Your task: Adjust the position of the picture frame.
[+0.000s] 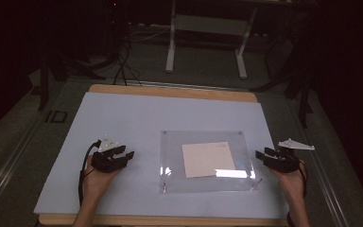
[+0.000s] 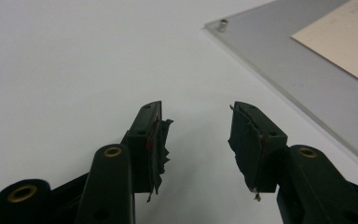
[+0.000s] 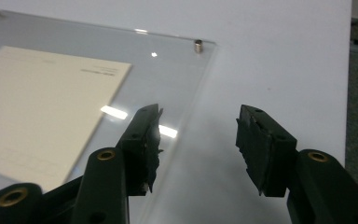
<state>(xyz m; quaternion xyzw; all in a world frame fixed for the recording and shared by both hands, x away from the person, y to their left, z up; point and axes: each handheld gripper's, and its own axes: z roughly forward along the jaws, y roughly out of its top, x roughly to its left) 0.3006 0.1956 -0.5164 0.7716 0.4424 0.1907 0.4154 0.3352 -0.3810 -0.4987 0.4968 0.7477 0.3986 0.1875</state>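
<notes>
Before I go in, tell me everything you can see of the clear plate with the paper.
The clear plate is a square, see-through sheet, acrylic by its look, lying flat on the pale table cover, right of centre. Small metal studs sit at its corners. A cream sheet of paper lies at its middle. Lamp glare streaks it. Neither gripper touches it.

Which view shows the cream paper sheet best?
The high view: the whole paper sheet lies under the clear plate. The right gripper view shows most of it, cut off at the left; the left gripper view catches one corner.

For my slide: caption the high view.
Open left gripper and right gripper flank a clear acrylic frame holding paper.
</notes>
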